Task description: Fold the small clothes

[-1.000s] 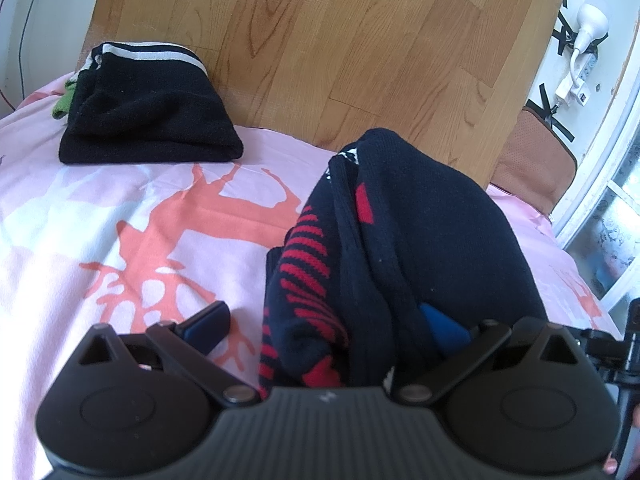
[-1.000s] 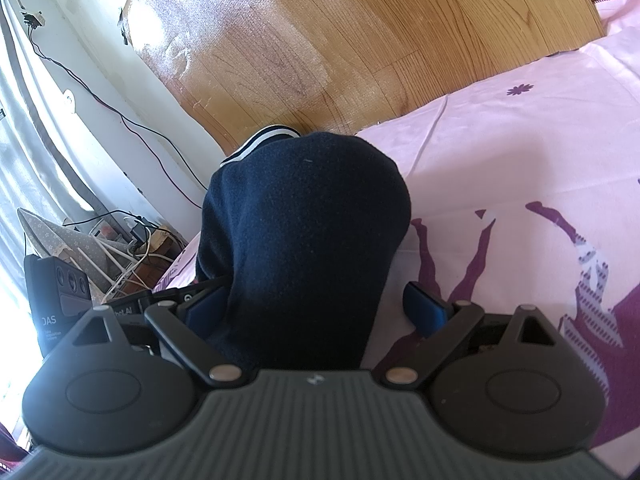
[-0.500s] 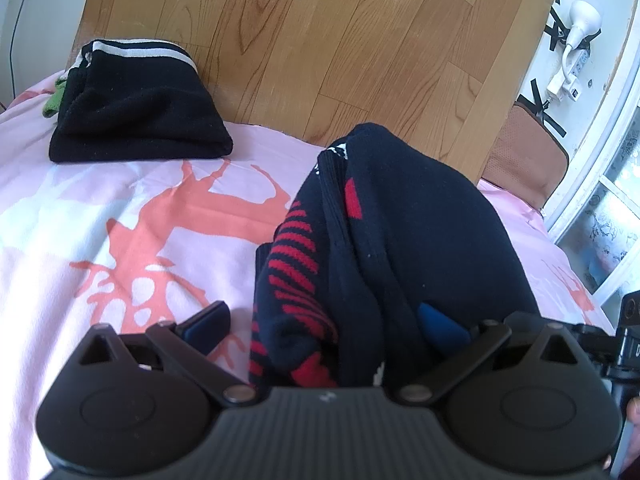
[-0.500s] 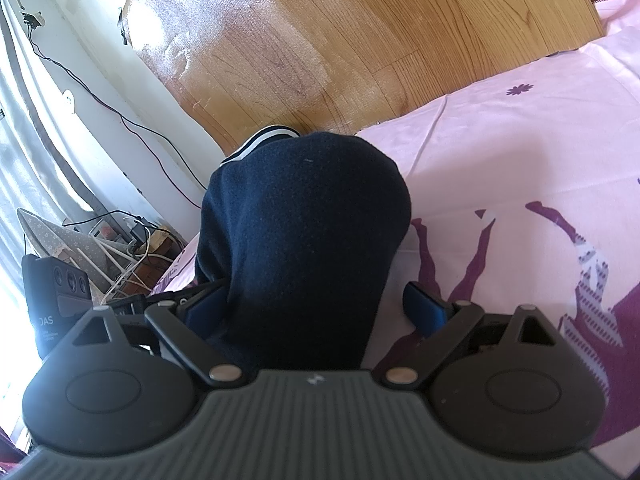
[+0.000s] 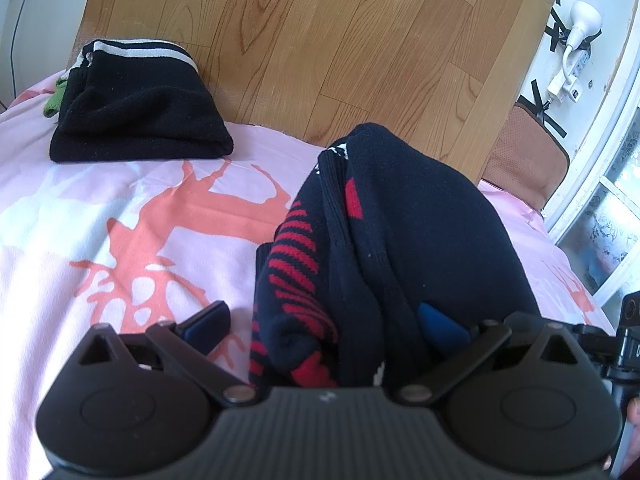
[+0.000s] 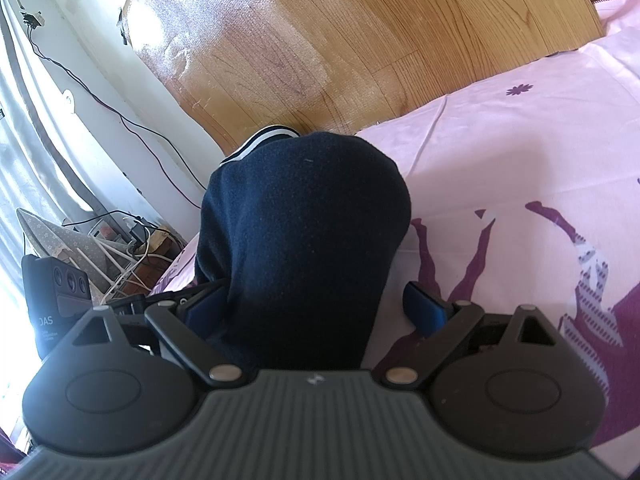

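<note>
Left gripper [image 5: 324, 322] is spread wide with a navy sweater [image 5: 400, 240] (red stripes, a bit of white at the collar) bunched up between the fingers. The right blue pad [image 5: 440, 322] sits against the knit, partly buried in it; the left pad [image 5: 208, 320] is apart from the cloth, over the sheet [image 5: 120, 208]. So the jaws are apart, not pinching. The sweater is heaped on the pink sheet with the coral branch print, its far end close to the wood headboard [image 5: 320, 40].

A folded black garment [image 5: 140, 120] with a white band lies at the far left by the headboard, something green poking out beside it. A white plug and cable [image 5: 576, 40] hang on the wall at right.

Right gripper [image 6: 316, 304] is also spread wide, around a plain navy garment [image 6: 304, 232] with a white-striped edge at its far end. Left pad [image 6: 204, 308] is touching or nearly touching the fabric (hard to tell); right pad [image 6: 426, 310] is clear of it, over the pink sheet [image 6: 520, 140] with purple print. This garment lies near the bed's edge, by the headboard [image 6: 360, 40]. Cables and a dark box [image 6: 52, 300] lie on the floor beyond.
</note>
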{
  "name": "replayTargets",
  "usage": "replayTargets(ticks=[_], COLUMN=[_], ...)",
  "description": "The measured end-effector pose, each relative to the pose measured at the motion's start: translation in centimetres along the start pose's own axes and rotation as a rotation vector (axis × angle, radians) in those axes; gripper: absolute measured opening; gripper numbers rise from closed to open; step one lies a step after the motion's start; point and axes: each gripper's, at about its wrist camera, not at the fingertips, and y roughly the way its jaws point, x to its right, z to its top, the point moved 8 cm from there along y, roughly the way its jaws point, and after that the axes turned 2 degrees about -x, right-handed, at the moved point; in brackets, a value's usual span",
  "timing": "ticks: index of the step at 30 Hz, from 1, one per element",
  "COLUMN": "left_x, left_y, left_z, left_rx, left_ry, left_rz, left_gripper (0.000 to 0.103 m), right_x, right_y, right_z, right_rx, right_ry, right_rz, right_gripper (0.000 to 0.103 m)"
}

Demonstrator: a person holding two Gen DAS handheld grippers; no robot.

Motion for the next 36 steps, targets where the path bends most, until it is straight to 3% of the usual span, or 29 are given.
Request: replayTargets(ticks=[20,30,34,36], left_x=[-0.2,-1.9,-1.9,-1.2], left_y=[-0.1,-0.4,0.0,0.3], left_z=[0.1,0.9,1.1,0.9], left_rx=[-0.001,0.005,0.005,-0.002], left_ry=[-0.014,-0.178,-0.179,-0.124], left_rz=[-0.013,-0.136,-0.113,-0.071], left_gripper=[0.103,0.103,0.103,0.103], right_x=[0.0,0.3,0.9,1.0], right_y=[0.0,-0.9,-0.9,0.0], right_z=[0.0,0.2,0.9,1.5], right_rx=[0.0,-0.013,-0.04,-0.045], right_ry=[0.001,0.056,0.105,0.121], right_rz=[0.0,0.039,0.043,0.025], right_gripper=[0.097,0.097,0.097,0.097])
